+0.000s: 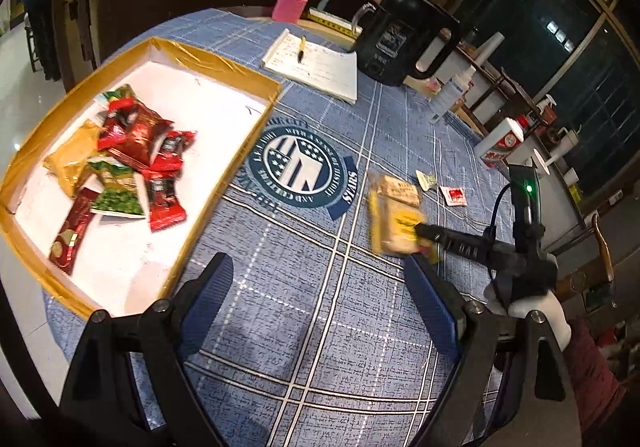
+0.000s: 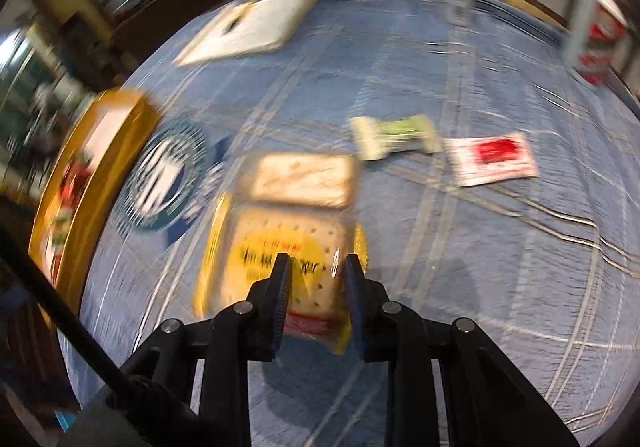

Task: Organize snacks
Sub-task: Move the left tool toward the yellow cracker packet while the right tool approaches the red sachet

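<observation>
Cracker pack pinched by right claw, beside the gold box.

Blue checked tablecloth [image 1: 320,327] covers the table w/ a round emblem [image 1: 298,171] printed on it. Gold-rimmed box [image 1: 224,65] sits left of the emblem, holding red, green & gold snack packets [image 1: 132,151]. Cracker pack [image 2: 288,243] is right of the emblem, on the side away from the box, its near end pinched betw. the right gripper [image 2: 314,267] fingers. Left gripper [image 1: 320,287] is spread wide over bare cloth nearer the camera than the emblem, nothing betw. its pads. Green-white packet [image 2: 394,137] & red-white sachet [image 2: 494,159] lie further right of the emblem, apart from the cracker pack.
</observation>
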`<state>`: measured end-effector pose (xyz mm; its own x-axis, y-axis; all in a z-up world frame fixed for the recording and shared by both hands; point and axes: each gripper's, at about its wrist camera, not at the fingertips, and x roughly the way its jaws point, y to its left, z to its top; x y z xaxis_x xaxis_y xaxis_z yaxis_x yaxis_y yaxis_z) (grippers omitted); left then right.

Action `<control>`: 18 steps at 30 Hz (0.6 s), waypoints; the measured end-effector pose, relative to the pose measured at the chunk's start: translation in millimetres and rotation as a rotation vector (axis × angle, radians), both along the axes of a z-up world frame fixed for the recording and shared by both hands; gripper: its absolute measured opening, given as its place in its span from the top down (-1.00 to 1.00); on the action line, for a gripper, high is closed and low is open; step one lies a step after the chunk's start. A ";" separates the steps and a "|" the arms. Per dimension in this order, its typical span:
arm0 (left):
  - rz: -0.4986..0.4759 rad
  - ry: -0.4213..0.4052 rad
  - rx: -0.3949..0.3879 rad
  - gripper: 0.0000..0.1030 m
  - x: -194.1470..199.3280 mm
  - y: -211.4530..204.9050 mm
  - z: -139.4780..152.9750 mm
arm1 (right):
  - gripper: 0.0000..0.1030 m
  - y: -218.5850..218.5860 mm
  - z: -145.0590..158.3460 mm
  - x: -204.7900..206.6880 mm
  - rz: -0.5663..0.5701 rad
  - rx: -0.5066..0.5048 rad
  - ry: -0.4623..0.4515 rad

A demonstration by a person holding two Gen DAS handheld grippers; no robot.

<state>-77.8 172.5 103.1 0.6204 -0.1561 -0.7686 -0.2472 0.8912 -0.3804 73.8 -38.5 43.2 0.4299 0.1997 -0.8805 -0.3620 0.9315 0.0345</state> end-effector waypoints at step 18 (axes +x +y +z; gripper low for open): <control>-0.073 0.046 -0.046 -0.70 14.8 -11.5 -24.8 | 0.38 -151.9 21.4 58.5 -0.520 0.260 0.013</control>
